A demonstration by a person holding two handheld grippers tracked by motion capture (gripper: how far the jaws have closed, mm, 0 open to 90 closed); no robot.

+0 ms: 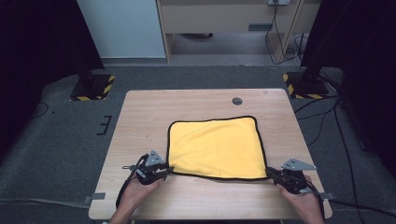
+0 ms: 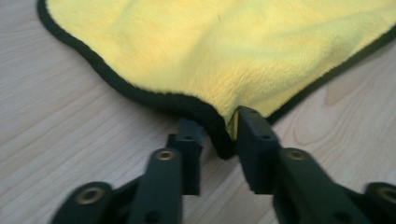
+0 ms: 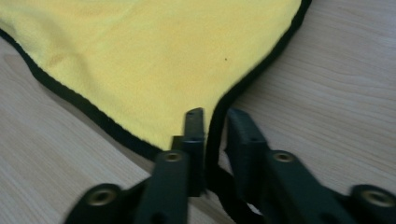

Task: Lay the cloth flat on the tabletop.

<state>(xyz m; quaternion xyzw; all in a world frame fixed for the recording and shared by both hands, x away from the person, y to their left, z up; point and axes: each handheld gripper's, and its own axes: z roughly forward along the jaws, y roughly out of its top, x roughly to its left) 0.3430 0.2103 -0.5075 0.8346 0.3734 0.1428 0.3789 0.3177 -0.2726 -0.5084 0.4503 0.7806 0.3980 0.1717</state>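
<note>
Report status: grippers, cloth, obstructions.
Left gripper and right gripper each pinch a near corner. Cloth flat on table. Nothing in the way.

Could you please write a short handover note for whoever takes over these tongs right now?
Left tongs: jaws around the near-left corner of the yellow cloth, a small gap showing.
Right tongs: jaws around the near-right corner, hem between them.
Cloth lies flat on the wooden table, unfolded.
Done: both near corners reached.
Left: probably close firmly, lift and fold towards the far edge.

Wooden table (image 1: 140, 116), grey floor (image 1: 60, 140)
</note>
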